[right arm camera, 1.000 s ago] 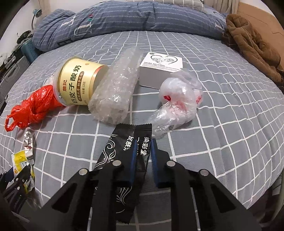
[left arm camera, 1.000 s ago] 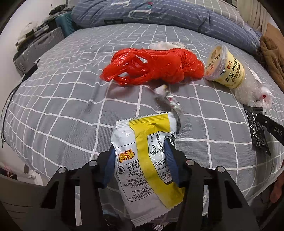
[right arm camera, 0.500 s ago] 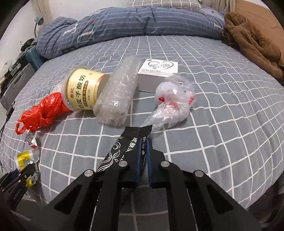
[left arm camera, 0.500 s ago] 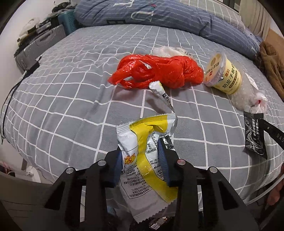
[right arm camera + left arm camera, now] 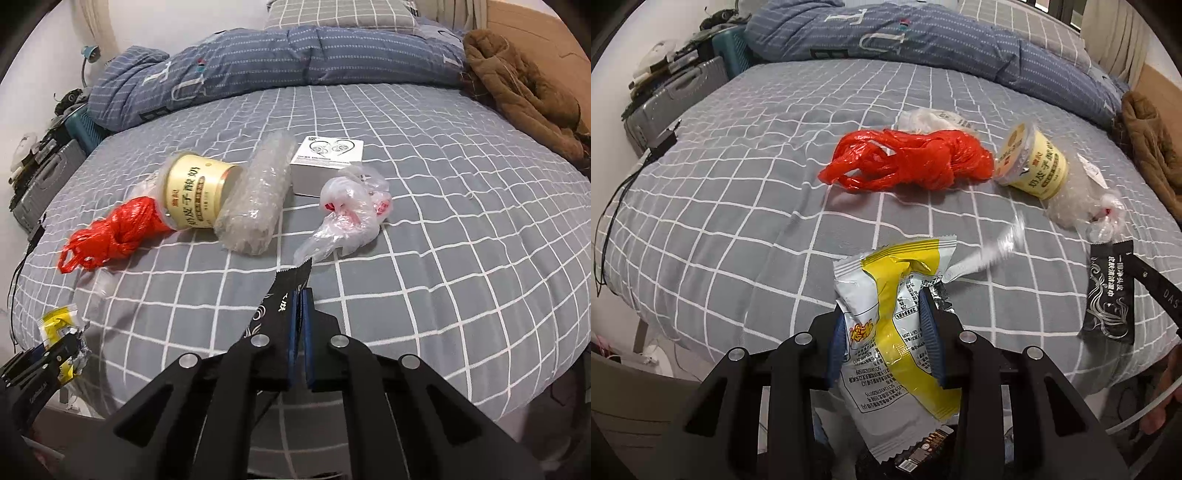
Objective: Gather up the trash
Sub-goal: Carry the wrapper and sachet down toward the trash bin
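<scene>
My left gripper (image 5: 886, 314) is shut on a yellow and silver snack wrapper (image 5: 890, 295), lifted above the bed's near edge; a small silver wrapper (image 5: 990, 251) blurs beside it in mid-air. My right gripper (image 5: 298, 306) is shut on a black sachet (image 5: 284, 295), also seen in the left wrist view (image 5: 1110, 291). On the grey checked bed (image 5: 443, 277) lie a red plastic bag (image 5: 908, 160), a yellow yoghurt cup (image 5: 199, 195), a bubble-wrap roll (image 5: 255, 206), a clear plastic bag (image 5: 347, 218) and a white box (image 5: 325, 162).
A blue quilt (image 5: 280, 62) lies across the bed's far side. A brown coat (image 5: 524, 96) sits at the right. A grey suitcase (image 5: 672, 99) and clutter stand left of the bed. The left gripper shows at the right wrist view's lower left (image 5: 40, 365).
Both grippers have risen and pulled back from the bed with their wrappers. The right jaws closed tight on the black sachet. The small silver wrapper has swung to the right.
</scene>
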Demonstrator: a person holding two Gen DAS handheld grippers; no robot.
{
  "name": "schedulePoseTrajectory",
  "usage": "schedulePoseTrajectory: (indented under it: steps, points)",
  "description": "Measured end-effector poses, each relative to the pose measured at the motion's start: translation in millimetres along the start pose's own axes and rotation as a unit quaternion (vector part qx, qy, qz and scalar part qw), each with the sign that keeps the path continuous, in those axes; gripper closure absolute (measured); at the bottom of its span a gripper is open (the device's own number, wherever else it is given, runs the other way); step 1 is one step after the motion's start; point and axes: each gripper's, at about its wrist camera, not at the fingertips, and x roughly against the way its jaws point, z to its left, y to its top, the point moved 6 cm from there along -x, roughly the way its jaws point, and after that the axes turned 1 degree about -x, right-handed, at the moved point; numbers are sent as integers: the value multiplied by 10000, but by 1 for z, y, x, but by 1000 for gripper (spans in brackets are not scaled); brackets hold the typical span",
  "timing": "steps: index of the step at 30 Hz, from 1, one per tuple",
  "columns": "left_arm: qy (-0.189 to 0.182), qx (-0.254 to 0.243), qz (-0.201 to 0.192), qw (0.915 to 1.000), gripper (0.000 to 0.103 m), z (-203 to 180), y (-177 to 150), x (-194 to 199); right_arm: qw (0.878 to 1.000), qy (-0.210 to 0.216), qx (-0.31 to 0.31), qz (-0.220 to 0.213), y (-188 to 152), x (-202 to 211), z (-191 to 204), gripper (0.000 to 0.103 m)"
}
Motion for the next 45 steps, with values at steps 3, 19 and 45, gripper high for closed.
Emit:
schedulePoseTrajectory:
  steps: [3, 19, 45]
  points:
    - [-21, -14, -46, 10000, 67, -3, -2, 9, 10000, 53, 20, -19, -2, 8, 1, 101]
    - [-207, -109, -97, 9997, 68, -17, -17, 40, 9991, 393, 155, -1, -20, 44, 12, 101]
    - [-509, -332, -96, 9981, 68, -36, -57, 86, 9977, 511, 437, -120, -57, 110, 20, 101]
